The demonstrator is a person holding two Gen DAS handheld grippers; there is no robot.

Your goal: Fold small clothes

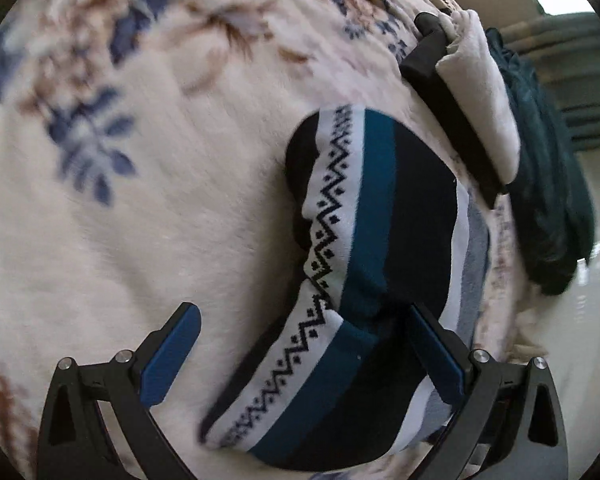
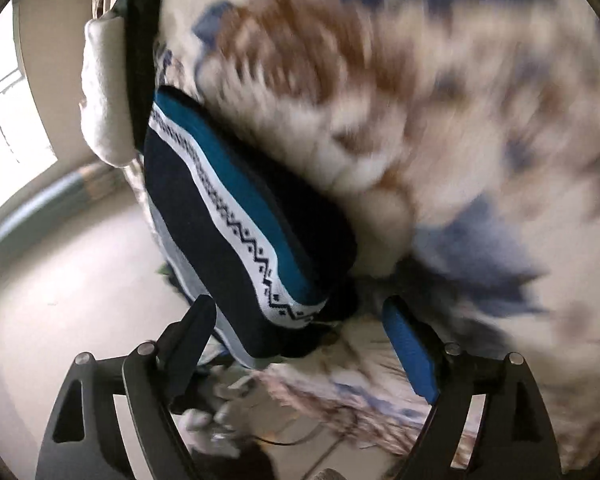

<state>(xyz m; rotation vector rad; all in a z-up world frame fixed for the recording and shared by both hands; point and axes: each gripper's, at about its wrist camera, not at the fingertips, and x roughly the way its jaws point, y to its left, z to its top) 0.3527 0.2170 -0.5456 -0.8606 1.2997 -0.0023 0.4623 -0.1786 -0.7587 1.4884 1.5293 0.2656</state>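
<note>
Striped garment (image 1: 376, 216), navy, teal and white zigzag, lies bunched on the floral blanket (image 1: 140, 220) near its edge. Left gripper (image 1: 304, 324) gapes wide over it; right gripper (image 2: 300, 320) wide too. Dark green cloth (image 1: 548, 184) just beyond.

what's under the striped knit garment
The striped knit garment lies on the floral fleece blanket. Anything else beneath it is covered by the garment.
</note>
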